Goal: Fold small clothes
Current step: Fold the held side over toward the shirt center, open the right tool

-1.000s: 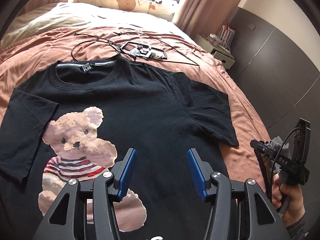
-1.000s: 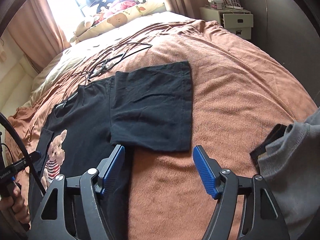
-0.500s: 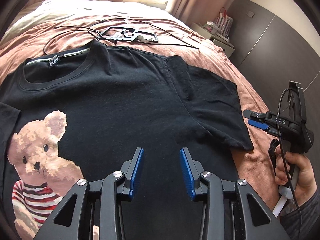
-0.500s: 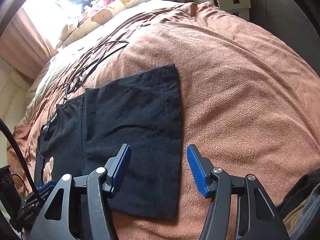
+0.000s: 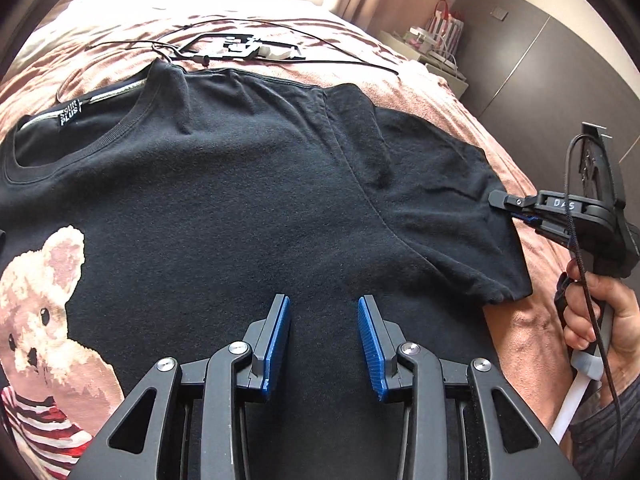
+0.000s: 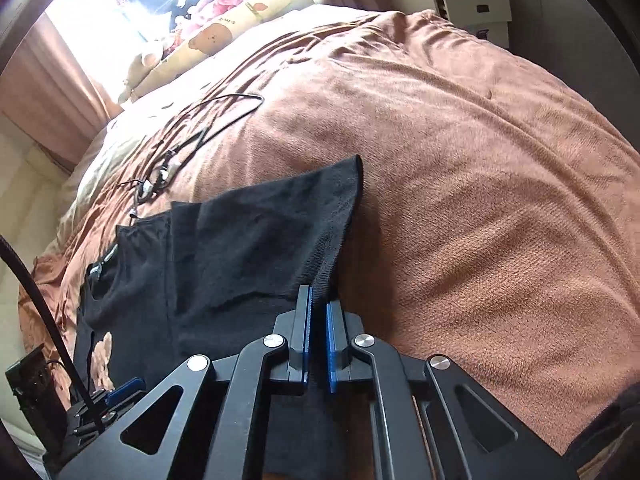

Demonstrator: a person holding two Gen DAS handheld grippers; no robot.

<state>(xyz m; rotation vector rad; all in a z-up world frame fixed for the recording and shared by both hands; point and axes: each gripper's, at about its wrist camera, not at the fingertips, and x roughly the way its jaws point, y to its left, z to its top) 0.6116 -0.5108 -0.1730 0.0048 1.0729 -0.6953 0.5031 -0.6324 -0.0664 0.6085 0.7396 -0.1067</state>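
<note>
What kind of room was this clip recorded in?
Most likely a bedroom: the black T-shirt lies on a bed with a brown blanket, pillows and plush toys at its head, and a white nightstand alongside.

Black tee (image 5: 224,184), tan bear print (image 5: 44,312) in a red-and-white striped top; beneath the tee, a rust-brown blanket (image 6: 480,184); blue gripper pads (image 5: 278,344).

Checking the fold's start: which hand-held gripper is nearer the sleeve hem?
Right: shut on the sleeve hem. Left is over the shirt's body, open.
</note>
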